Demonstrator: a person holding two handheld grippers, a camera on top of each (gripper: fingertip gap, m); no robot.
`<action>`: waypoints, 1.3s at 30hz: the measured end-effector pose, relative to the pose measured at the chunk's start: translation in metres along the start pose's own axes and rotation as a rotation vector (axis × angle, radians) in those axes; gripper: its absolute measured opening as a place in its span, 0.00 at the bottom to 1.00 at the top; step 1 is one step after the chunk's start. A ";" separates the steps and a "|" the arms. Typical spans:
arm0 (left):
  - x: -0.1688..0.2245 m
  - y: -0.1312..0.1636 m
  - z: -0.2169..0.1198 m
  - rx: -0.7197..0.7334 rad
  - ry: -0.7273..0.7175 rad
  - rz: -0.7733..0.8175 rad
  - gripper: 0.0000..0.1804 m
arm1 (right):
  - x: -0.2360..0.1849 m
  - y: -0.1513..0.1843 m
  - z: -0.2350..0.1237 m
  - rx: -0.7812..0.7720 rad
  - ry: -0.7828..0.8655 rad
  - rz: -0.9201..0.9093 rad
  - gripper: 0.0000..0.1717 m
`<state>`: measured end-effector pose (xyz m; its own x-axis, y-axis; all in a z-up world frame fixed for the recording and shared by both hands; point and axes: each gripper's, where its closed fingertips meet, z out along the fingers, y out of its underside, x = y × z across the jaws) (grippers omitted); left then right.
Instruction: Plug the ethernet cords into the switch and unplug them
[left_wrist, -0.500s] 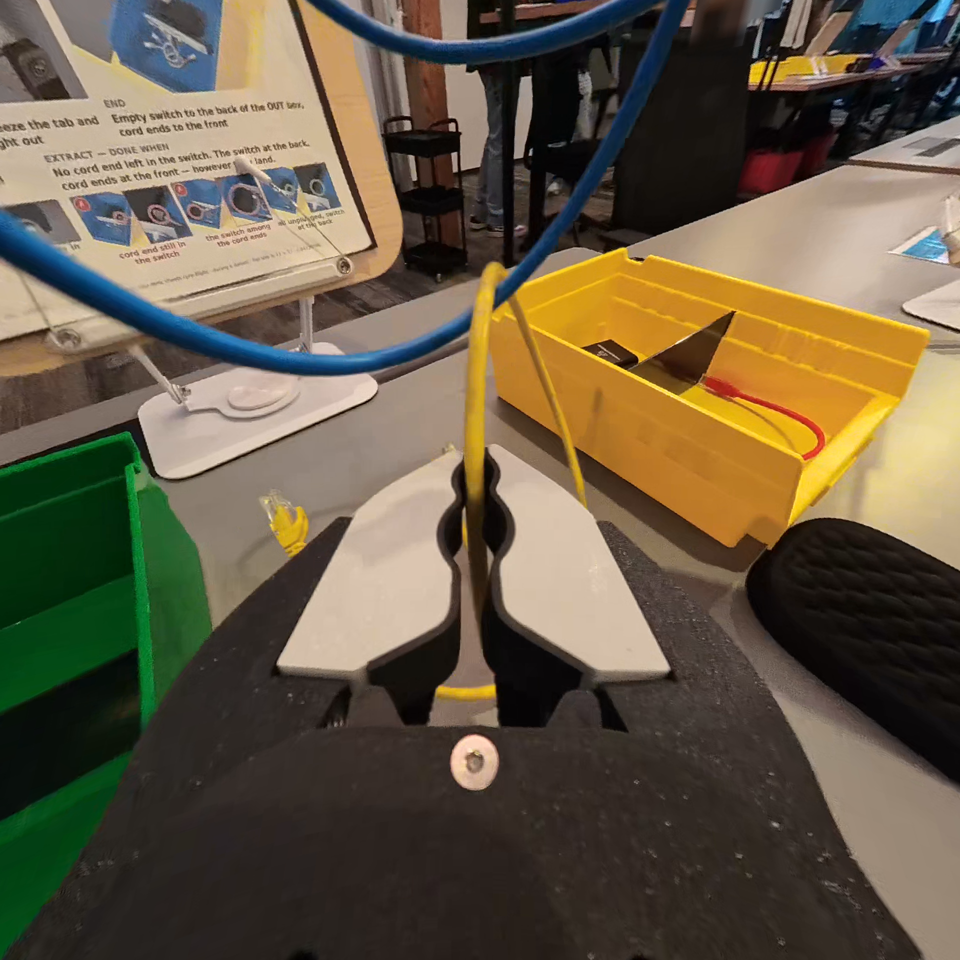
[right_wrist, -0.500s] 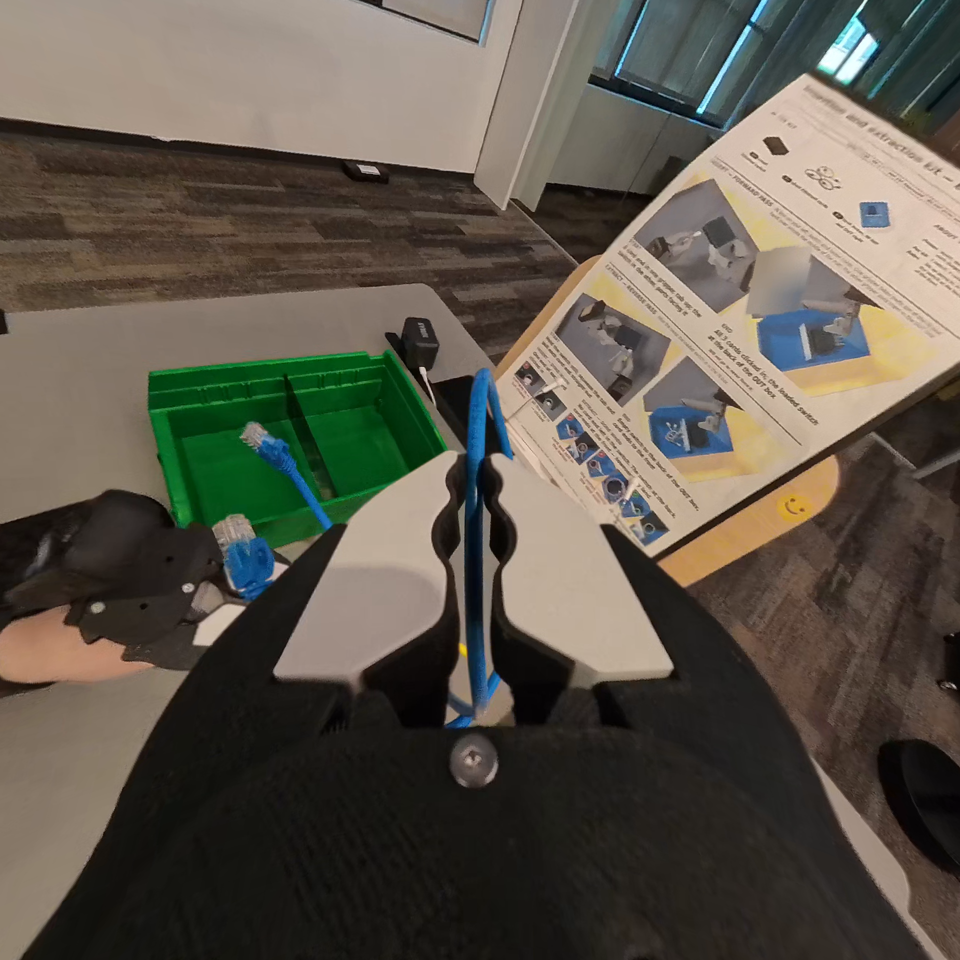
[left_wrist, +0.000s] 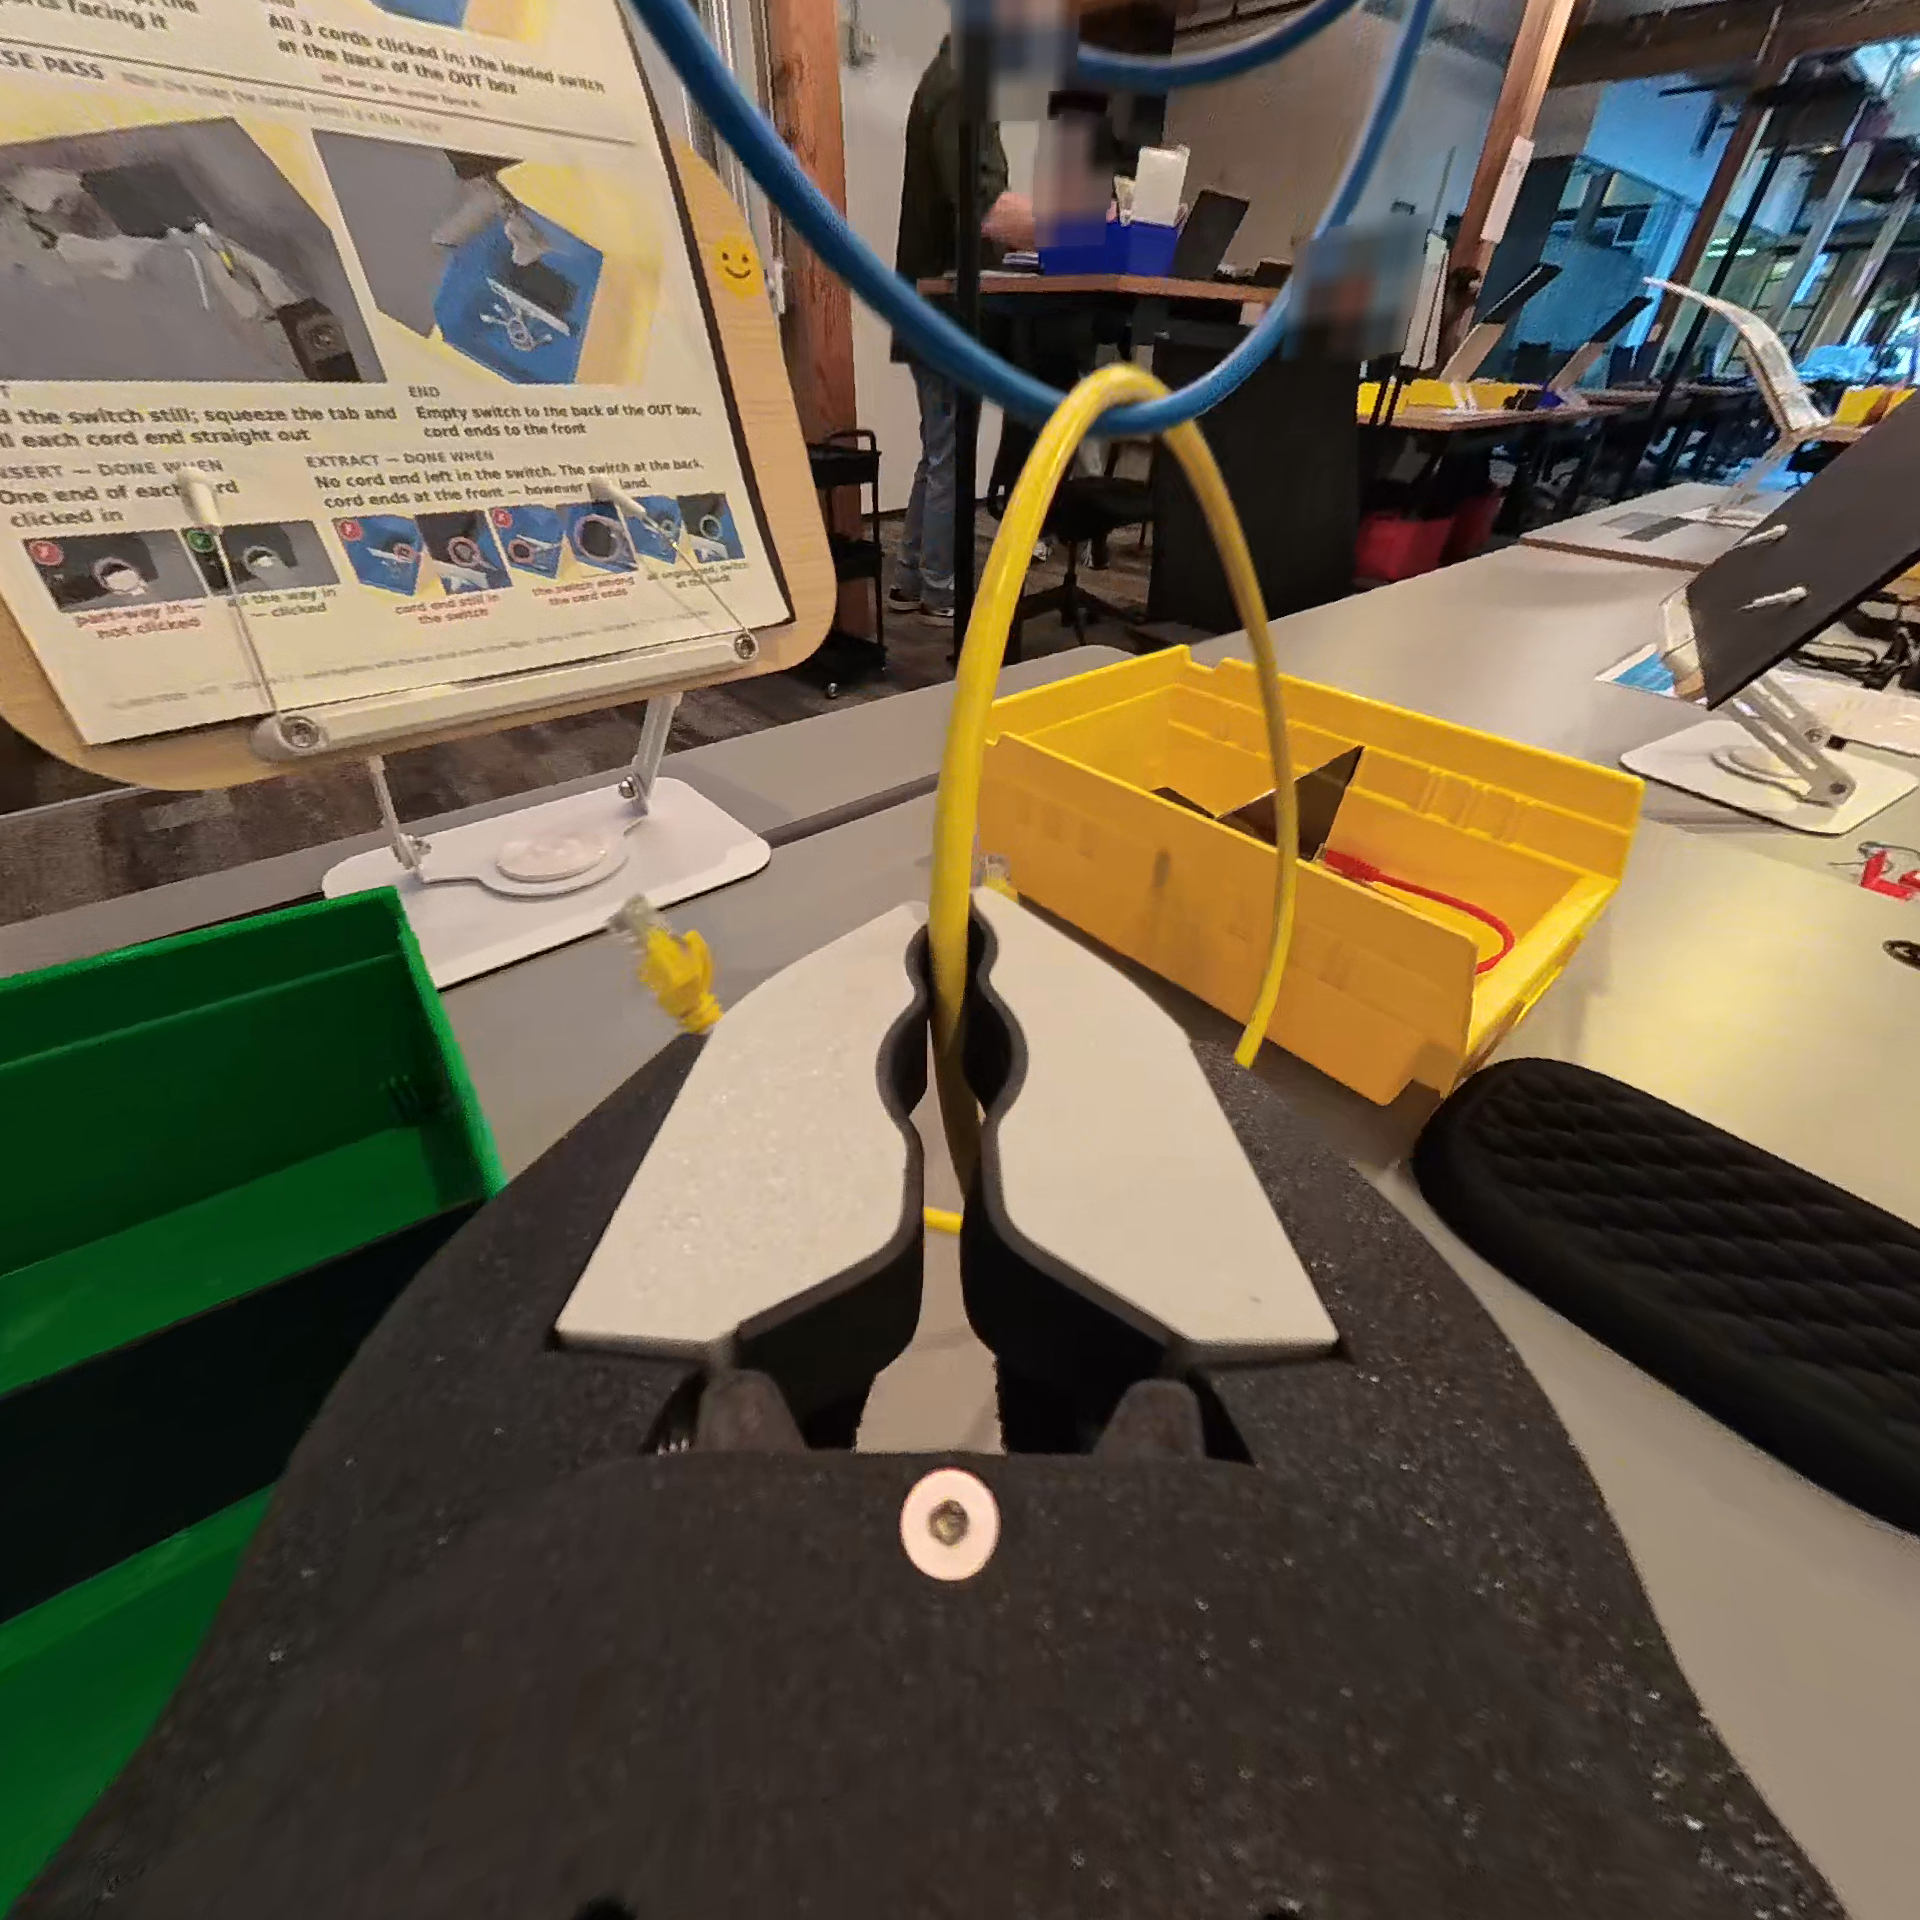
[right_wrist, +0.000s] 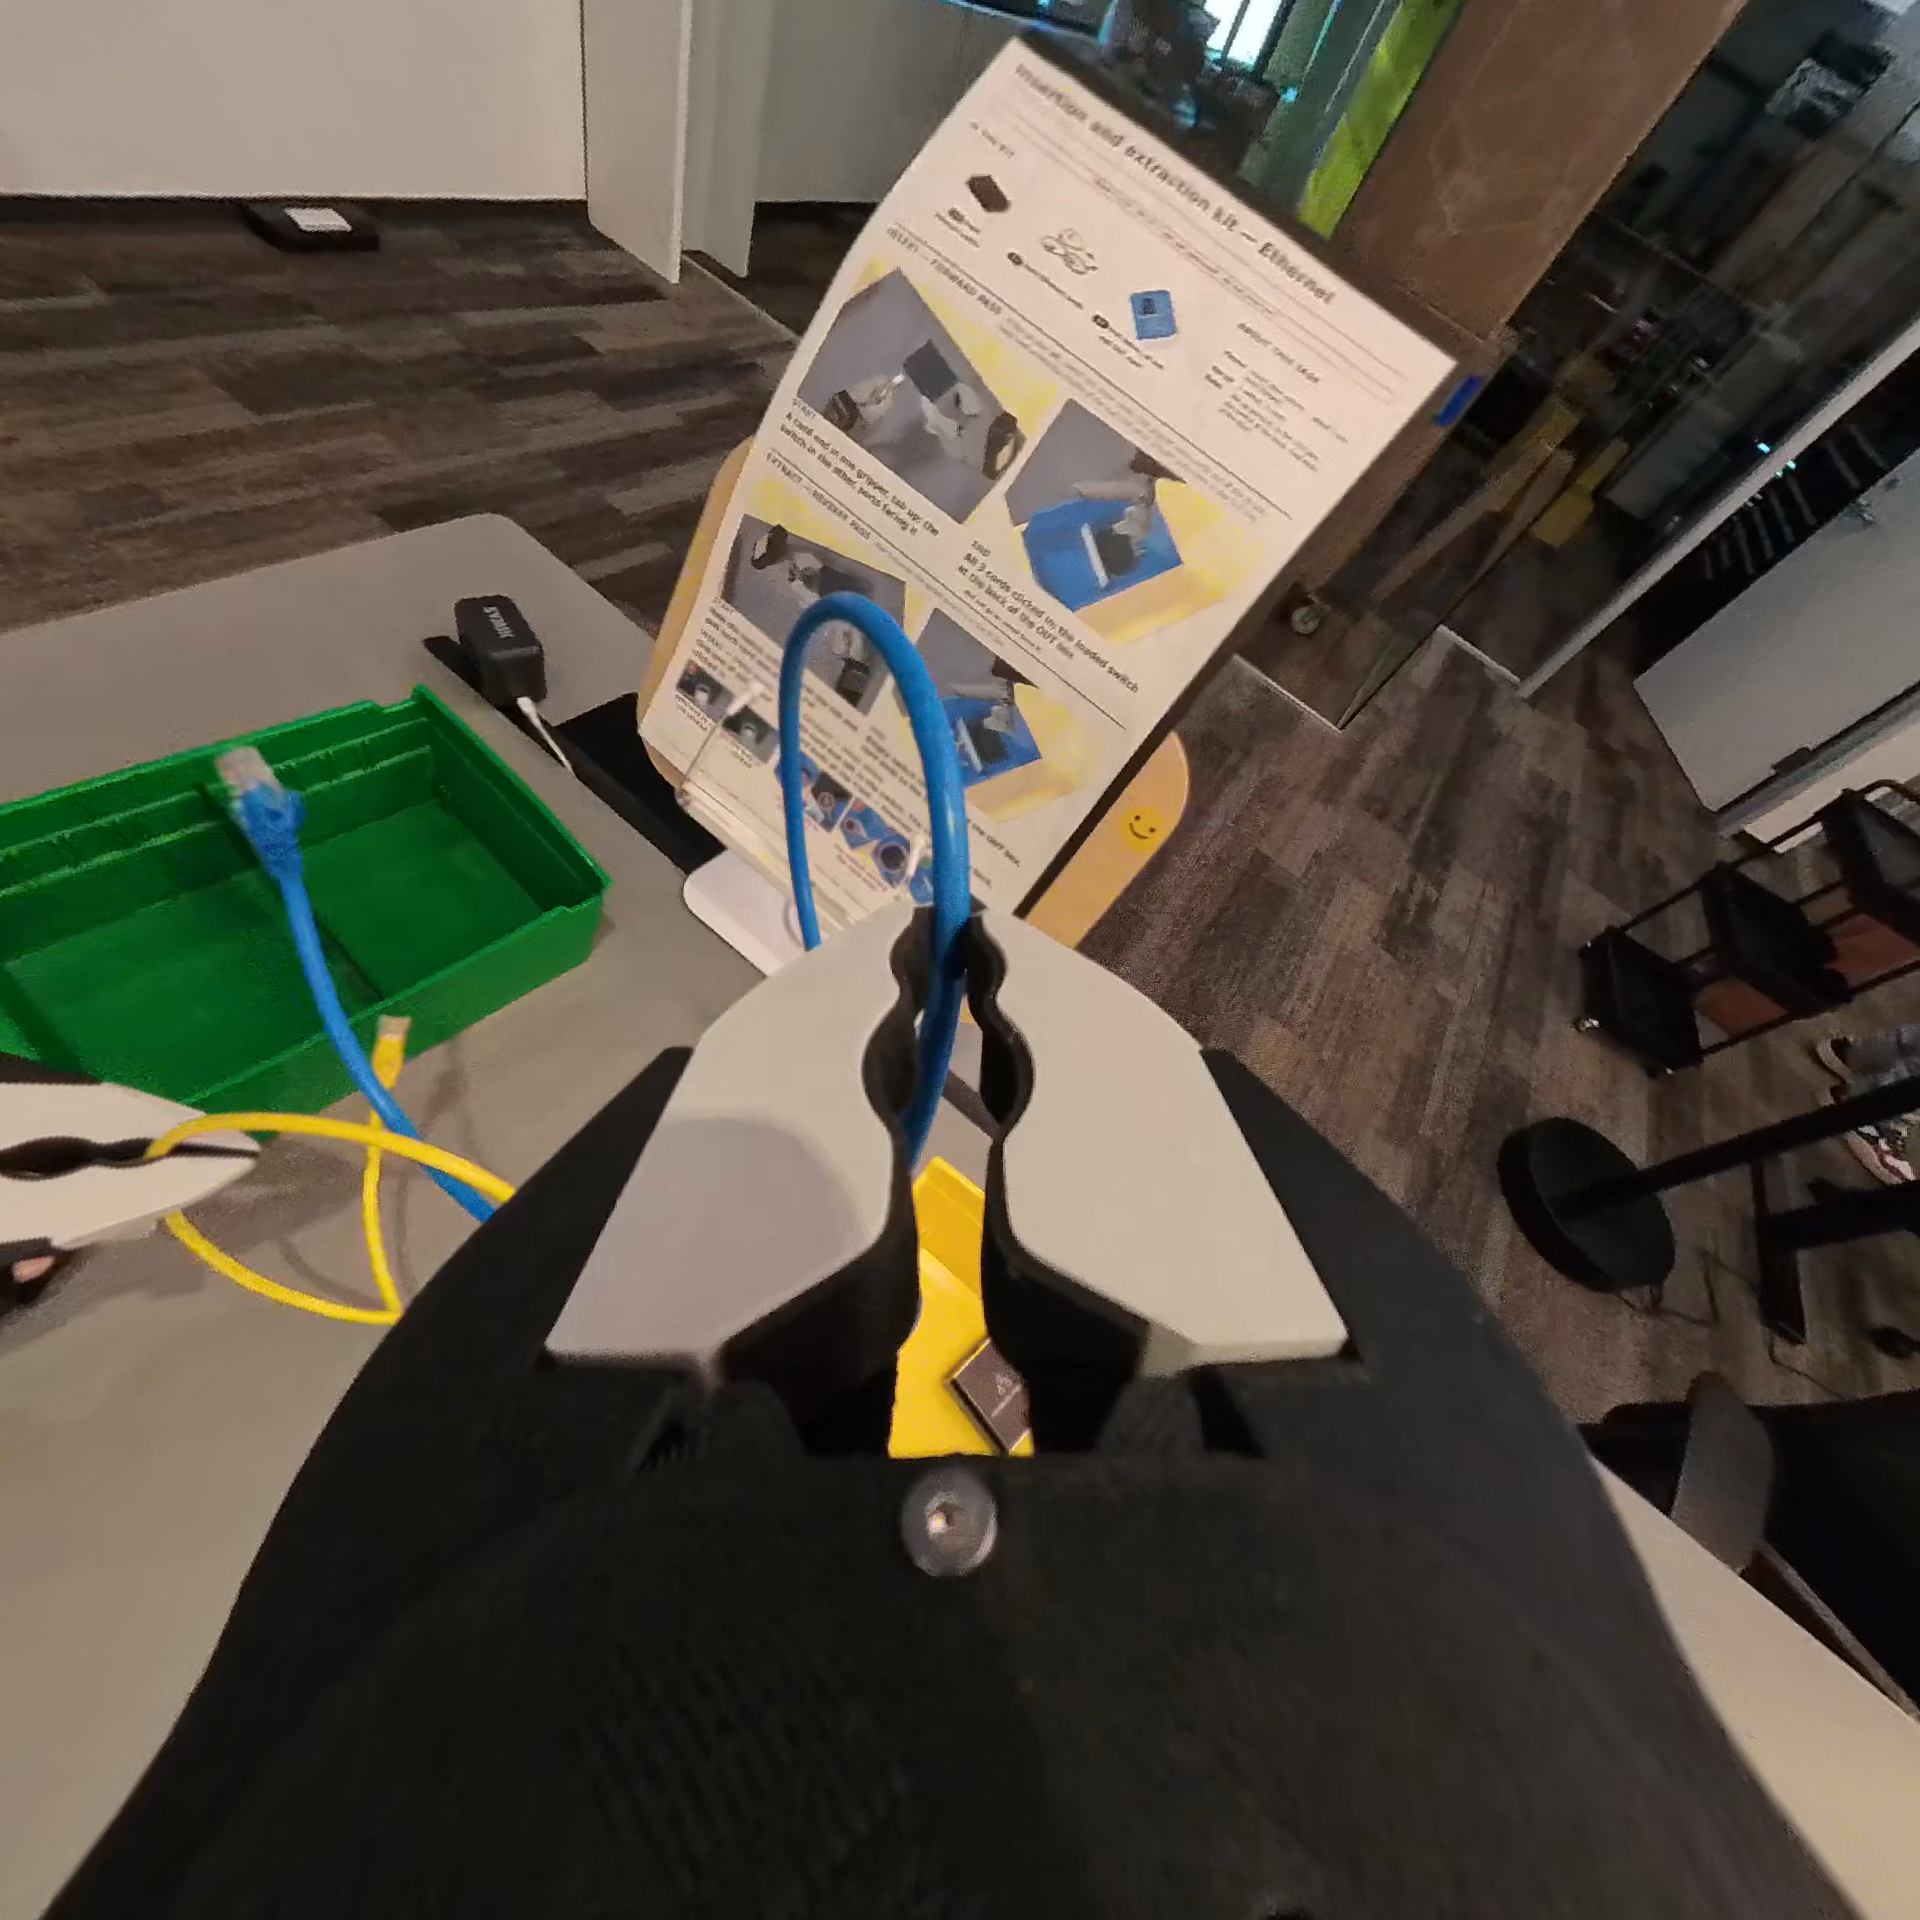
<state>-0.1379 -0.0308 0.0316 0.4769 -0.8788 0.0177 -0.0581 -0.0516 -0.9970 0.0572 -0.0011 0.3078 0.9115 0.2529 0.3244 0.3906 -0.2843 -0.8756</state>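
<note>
While both tongs are busy with cords, no cord end is in the switch yet, so the task looks to be in its early part. The left gripper (left_wrist: 948, 1023) is closed on the yellow cord (left_wrist: 961, 665), its pads pressing the cord at the centre of the left wrist view; the cord rises in a loop and hooks over the blue cord (left_wrist: 769, 197) in the upper middle. One yellow plug (left_wrist: 670, 961) hangs free just left of the fingers. The right gripper (right_wrist: 940, 1023) is clamped on the blue cord (right_wrist: 940, 769), which arches above its fingertips, while a blue plug (right_wrist: 255, 800) hangs over the green bin (right_wrist: 488, 935) at the left of the right wrist view. In the yellow bin (left_wrist: 1226, 914), right of centre, lie a red cord (left_wrist: 1434, 904) and a dark object (left_wrist: 1309, 800), probably the switch, though I cannot say for sure. As I judge, the two cords must first be untangled; then all plugging and unplugging remains.
</note>
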 end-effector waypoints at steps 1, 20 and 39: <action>-0.002 0.001 -0.001 -0.004 -0.005 -0.002 0.00 | 0.007 -0.001 -0.005 0.007 0.008 0.017 0.04; -0.008 0.039 0.005 -0.114 0.007 -0.121 0.00 | 0.132 -0.014 -0.130 -0.418 0.559 -0.173 0.05; 0.015 0.040 0.005 -0.104 0.122 -0.102 0.00 | 0.067 0.184 -0.071 -0.673 0.180 -0.143 0.04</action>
<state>-0.1284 -0.0437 -0.0086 0.3755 -0.9172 0.1336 -0.1081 -0.1865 -0.9765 0.1990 -0.1023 0.1932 0.8299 0.1906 0.5243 0.4501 -0.7841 -0.4274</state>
